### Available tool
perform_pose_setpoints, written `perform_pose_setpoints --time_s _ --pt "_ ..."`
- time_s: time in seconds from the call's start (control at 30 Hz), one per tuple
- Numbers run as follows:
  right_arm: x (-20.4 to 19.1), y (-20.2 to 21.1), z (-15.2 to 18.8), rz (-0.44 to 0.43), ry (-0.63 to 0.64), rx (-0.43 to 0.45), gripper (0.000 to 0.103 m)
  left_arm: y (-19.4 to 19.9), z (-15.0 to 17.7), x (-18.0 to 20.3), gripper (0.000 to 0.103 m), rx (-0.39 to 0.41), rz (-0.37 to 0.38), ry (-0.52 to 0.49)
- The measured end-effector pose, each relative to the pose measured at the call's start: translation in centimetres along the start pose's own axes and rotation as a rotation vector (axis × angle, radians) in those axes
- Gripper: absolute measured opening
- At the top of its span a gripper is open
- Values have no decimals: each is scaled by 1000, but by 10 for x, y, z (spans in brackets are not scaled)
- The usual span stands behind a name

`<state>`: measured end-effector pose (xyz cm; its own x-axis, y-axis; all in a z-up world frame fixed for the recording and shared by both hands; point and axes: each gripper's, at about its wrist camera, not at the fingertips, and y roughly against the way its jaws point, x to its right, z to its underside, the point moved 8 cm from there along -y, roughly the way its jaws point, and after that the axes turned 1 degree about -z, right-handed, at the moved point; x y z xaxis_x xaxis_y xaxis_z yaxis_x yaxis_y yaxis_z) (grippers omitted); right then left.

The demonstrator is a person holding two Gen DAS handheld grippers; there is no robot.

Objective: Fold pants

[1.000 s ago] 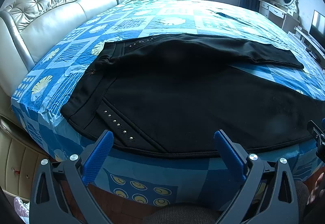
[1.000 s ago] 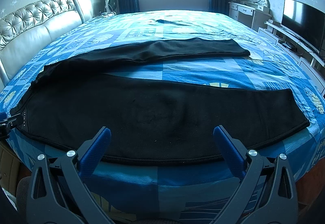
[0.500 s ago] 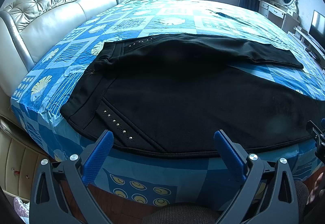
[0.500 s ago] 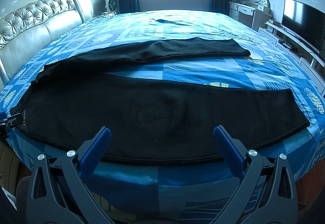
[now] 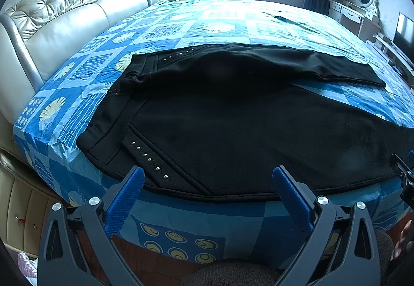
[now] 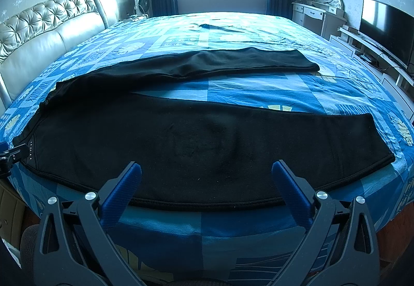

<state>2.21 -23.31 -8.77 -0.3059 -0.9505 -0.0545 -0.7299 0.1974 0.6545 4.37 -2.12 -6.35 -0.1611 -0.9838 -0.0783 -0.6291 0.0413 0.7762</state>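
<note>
Holding both grippers' fingers (image 5: 134, 182) wide apart, you hovered by the black pants (image 6: 181, 135); grabbing only the top layer could bunch them.

The black pants (image 5: 233, 125) lie unfolded and flat on the bed (image 5: 181, 24), waistband toward the headboard side, legs stretched across toward the other side. The two legs spread apart in a V, showing a wedge of blue patterned sheet between them. The near leg (image 6: 207, 146) runs along the bed's front edge, its hem (image 6: 383, 138) cut straight. The far leg (image 6: 233, 60) lies farther in. Rows of small silver studs (image 5: 147, 159) line the pockets near the waistband (image 5: 108, 117), which looks slightly rumpled at the fly.
</note>
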Motion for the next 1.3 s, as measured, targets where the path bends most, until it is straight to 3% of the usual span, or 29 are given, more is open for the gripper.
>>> perform_pose_setpoints --time_s 0.2,0.33,0.5,0.63,0.77,0.97,1.17,1.3 --pt "-1 0 1 -4 -3 -1 101 1 -1 1 99 1 18 8" --pt "-3 -2 2 -21 -2 -13 101 -5 2 6 99 -62 59 -48" --pt "-10 -7 -2 -129 7 -39 101 -11 -2 0 99 -90 140 -33" --pt "-19 -12 -8 -181 40 -49 101 -23 -25 -30 99 -103 186 37" --pt "-29 -24 -15 -204 67 -75 101 -43 -69 -78 99 -49 187 112" --pt "-54 -44 -29 -267 112 -98 101 -102 -130 -139 99 -51 279 194" --pt "-83 -65 -36 -329 176 -138 101 -178 -173 -187 99 -66 245 209" --pt "-98 -75 -38 -359 215 -152 101 -232 -178 -213 99 -149 243 228"
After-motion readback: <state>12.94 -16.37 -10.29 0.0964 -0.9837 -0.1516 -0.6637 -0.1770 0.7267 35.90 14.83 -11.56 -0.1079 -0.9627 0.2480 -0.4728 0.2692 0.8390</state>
